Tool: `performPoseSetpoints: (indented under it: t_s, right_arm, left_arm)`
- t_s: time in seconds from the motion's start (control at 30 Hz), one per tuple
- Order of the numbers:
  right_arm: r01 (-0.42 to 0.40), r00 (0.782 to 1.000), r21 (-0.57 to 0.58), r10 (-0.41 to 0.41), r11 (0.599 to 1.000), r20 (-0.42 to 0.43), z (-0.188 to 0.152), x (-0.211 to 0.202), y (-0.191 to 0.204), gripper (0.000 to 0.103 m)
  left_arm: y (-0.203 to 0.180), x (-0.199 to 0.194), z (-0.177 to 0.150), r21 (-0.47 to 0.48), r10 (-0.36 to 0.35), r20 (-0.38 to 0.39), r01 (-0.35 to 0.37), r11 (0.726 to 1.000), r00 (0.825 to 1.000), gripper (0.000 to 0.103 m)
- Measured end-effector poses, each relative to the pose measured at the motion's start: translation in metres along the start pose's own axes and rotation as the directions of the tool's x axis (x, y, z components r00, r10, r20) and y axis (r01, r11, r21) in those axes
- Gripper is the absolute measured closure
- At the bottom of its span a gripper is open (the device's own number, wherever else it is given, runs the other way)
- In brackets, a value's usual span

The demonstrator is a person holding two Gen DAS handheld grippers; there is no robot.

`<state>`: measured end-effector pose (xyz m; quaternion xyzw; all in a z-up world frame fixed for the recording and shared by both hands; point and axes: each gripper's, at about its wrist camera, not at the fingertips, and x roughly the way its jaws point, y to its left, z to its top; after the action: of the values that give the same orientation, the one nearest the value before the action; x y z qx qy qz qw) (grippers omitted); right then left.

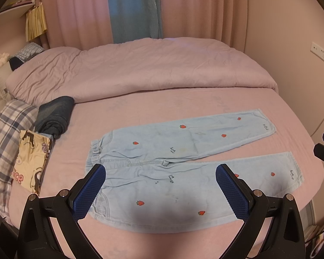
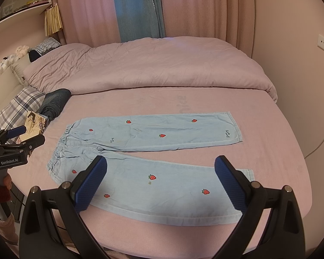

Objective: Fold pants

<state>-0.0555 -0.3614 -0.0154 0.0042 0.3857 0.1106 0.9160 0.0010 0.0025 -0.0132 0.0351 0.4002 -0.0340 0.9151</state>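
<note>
Light blue pants (image 1: 183, 164) with red strawberry prints lie flat on the pink bed sheet, waistband to the left, both legs stretched to the right and slightly apart. My left gripper (image 1: 161, 170) hovers open over the near leg by the waistband, holding nothing. In the right wrist view the same pants (image 2: 153, 151) spread across the bed, and my right gripper (image 2: 161, 164) stands open above the near leg, empty. The left gripper's body (image 2: 17, 142) shows at the left edge of that view.
A folded pink duvet (image 1: 140, 73) covers the bed's far half. A plaid pillow (image 1: 4, 142), a cartoon-print cloth (image 1: 30, 161) and a dark garment (image 1: 54, 116) sit at the left. Curtains (image 1: 129, 8) hang behind. A wall stands on the right.
</note>
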Motion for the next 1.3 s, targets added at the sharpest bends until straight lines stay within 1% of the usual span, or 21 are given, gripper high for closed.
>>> performPoseSetpoints:
  t_s: [0.07,0.13,0.23,0.3,0.37,0.43,0.5,0.57,0.6,0.7,0.77,0.87,0.93,0.97,1.0,1.03,1.07,1.13,1.17,1.23,1.3]
  right_arm:
    - [-0.002,1.000,0.000,0.002,1.000,-0.003,0.001,0.002,0.000,0.003]
    - [-0.005,1.000,0.000,0.005,1.000,-0.008,0.001,0.004,0.001,0.003]
    - [-0.016,1.000,-0.002,0.016,1.000,-0.022,0.000,0.011,0.001,0.003]
    - [-0.048,0.998,-0.011,0.047,0.999,-0.040,-0.002,0.021,0.003,0.003]
    - [-0.098,0.993,-0.029,0.096,0.995,-0.069,-0.005,0.037,0.007,0.003]
    - [-0.132,0.987,-0.042,0.128,0.990,-0.102,-0.008,0.053,0.011,0.003]
    - [-0.171,0.977,-0.065,0.161,0.983,-0.140,-0.013,0.076,0.017,0.003]
    - [-0.203,0.967,-0.090,0.185,0.975,-0.175,-0.015,0.099,0.024,0.005]
    - [-0.216,0.962,-0.100,0.194,0.971,-0.190,-0.016,0.109,0.028,0.007]
    - [-0.271,0.942,-0.121,0.237,0.955,-0.238,-0.009,0.147,0.039,0.011]
    - [-0.297,0.931,-0.139,0.254,0.945,-0.260,0.004,0.177,0.047,0.014]
    - [-0.308,0.929,-0.181,0.254,0.934,-0.269,0.024,0.222,0.063,0.019]
    - [-0.298,0.930,-0.202,0.236,0.933,-0.283,0.038,0.256,0.072,0.026]
    - [-0.299,0.927,-0.209,0.232,0.931,-0.294,0.046,0.273,0.077,0.027]
    - [-0.300,0.926,-0.219,0.228,0.928,-0.302,0.054,0.292,0.083,0.028]
    - [-0.303,0.923,-0.222,0.228,0.927,-0.309,0.059,0.301,0.085,0.028]
    - [-0.315,0.917,-0.226,0.235,0.922,-0.322,0.066,0.316,0.089,0.028]
    - [-0.333,0.909,-0.232,0.245,0.914,-0.337,0.074,0.335,0.094,0.028]
    - [-0.346,0.903,-0.240,0.252,0.907,-0.348,0.079,0.346,0.100,0.028]
    - [-0.359,0.898,-0.260,0.256,0.896,-0.358,0.085,0.361,0.106,0.028]
    - [-0.375,0.889,-0.289,0.253,0.881,-0.380,0.087,0.374,0.112,0.028]
  left_arm:
    - [0.000,0.001,0.000,-0.001,-0.003,-0.002,0.003,1.000,1.000,0.001]
    - [0.002,0.005,-0.001,-0.008,-0.021,-0.006,0.021,1.000,1.000,0.001]
    - [0.011,0.019,-0.004,-0.029,-0.096,-0.015,0.096,0.995,0.995,0.001]
    - [0.023,0.034,-0.009,-0.068,-0.164,-0.025,0.162,0.984,0.986,0.001]
    - [0.040,0.052,-0.014,-0.119,-0.191,-0.051,0.184,0.976,0.980,0.001]
    - [0.061,0.075,-0.021,-0.167,-0.168,-0.091,0.151,0.974,0.982,0.001]
    - [0.081,0.094,-0.026,-0.188,-0.119,-0.116,0.095,0.978,0.986,0.001]
    - [0.105,0.113,-0.030,-0.215,-0.062,-0.141,0.030,0.976,0.988,0.001]
    - [0.119,0.125,-0.032,-0.236,-0.058,-0.153,0.020,0.971,0.987,0.001]
    - [0.151,0.150,-0.032,-0.301,-0.085,-0.168,0.031,0.953,0.982,0.001]
    - [0.167,0.165,-0.028,-0.325,-0.093,-0.156,0.038,0.945,0.983,0.001]
    - [0.189,0.194,-0.015,-0.316,-0.075,-0.157,0.022,0.948,0.985,0.001]
    - [0.202,0.211,-0.009,-0.306,-0.064,-0.166,0.010,0.952,0.984,0.001]
    - [0.206,0.218,-0.007,-0.300,-0.077,-0.172,0.022,0.954,0.982,0.001]
    - [0.211,0.226,-0.004,-0.292,-0.096,-0.178,0.040,0.956,0.979,0.001]
    - [0.213,0.233,-0.002,-0.286,-0.105,-0.187,0.048,0.957,0.977,0.001]
    - [0.216,0.240,-0.001,-0.281,-0.114,-0.202,0.054,0.958,0.973,0.001]
    - [0.223,0.256,-0.001,-0.281,-0.115,-0.233,0.046,0.959,0.966,0.002]
    - [0.226,0.262,-0.002,-0.285,-0.126,-0.245,0.053,0.957,0.961,0.004]
    - [0.230,0.274,-0.005,-0.307,-0.173,-0.270,0.086,0.948,0.947,0.004]
    - [0.232,0.288,-0.006,-0.308,-0.181,-0.302,0.083,0.948,0.936,0.008]
